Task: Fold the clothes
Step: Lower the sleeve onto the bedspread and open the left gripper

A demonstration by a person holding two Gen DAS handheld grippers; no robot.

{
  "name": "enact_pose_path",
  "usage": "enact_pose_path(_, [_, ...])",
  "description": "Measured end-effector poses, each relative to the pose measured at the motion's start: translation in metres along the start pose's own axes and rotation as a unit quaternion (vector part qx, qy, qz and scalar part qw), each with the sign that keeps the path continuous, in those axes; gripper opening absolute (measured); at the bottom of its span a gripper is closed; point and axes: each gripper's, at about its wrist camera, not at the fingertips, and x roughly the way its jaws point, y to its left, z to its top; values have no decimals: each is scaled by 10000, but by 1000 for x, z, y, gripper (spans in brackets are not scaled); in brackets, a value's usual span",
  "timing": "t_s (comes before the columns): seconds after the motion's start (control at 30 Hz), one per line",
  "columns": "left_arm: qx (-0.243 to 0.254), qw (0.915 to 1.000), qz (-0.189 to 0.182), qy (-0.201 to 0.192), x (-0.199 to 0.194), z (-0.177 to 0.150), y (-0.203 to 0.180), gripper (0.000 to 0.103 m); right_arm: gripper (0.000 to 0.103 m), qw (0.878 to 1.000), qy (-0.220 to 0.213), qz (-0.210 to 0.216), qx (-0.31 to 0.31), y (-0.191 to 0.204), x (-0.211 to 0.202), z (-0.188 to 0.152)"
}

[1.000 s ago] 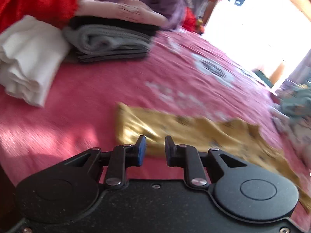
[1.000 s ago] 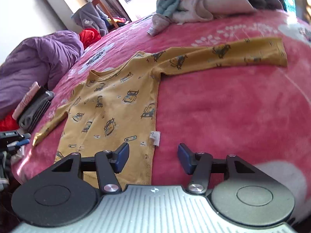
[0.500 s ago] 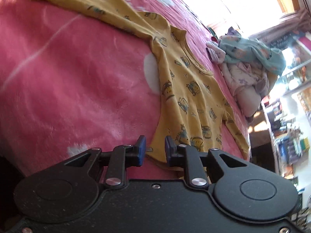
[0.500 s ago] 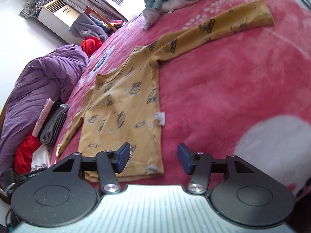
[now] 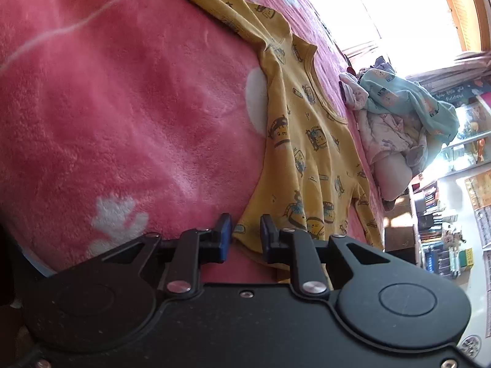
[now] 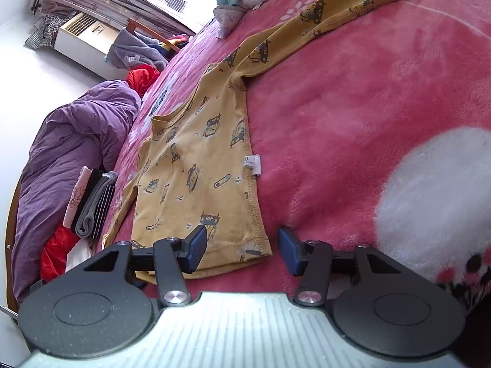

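A yellow long-sleeved child's shirt (image 5: 307, 141) with a car print lies flat on a pink fleece blanket (image 5: 122, 107), both sleeves spread out. My left gripper (image 5: 245, 219) sits low at one bottom corner of the hem. Its jaws are closing, a narrow gap still shows, and the hem corner lies in that gap. In the right wrist view the same shirt (image 6: 190, 159) runs away from me. My right gripper (image 6: 242, 231) is at the other hem corner, its jaws wide and closing, with the corner between them and the pads clear of the cloth.
A heap of unfolded clothes (image 5: 399, 107) lies beyond the shirt's collar. A stack of folded garments (image 6: 92, 202) and a purple duvet (image 6: 67, 141) sit past the far sleeve. The blanket (image 6: 353, 92) beside the shirt is bare. Shelves (image 5: 445, 230) stand off the bed.
The left gripper swung from facing the folded stacks round to the shirt's hem corner. The right gripper sank closer to its hem corner and rolled. Both pairs of jaws narrowed slightly.
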Motion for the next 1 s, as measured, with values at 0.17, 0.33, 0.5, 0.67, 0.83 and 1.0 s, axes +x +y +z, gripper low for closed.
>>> enact_pose_path(0.17, [466,9981,2,-394,-19,-2,-14,3,14,9999,-94,21,105,-4,-3,0])
enact_pose_path(0.33, [757,9926,-114,-943,-52,-5,-24,2,9,9978,-618,194,-146,11,-31,5])
enact_pose_path(0.5, [849,9875,-105,-1323,-79,-6,-25,2,9,9959,-868,202,-152,16,-47,10])
enact_pose_path(0.67, [743,9912,367,-1036,-70,-1,-10,2,9,9986,-522,-112,52,5,-38,9])
enact_pose_path(0.83, [881,9899,883,-666,-55,0,-5,3,13,9993,-121,-288,209,-6,-23,4])
enact_pose_path(1.0, [842,9893,947,-723,-50,2,0,35,52,9989,-290,-318,170,-2,-18,0])
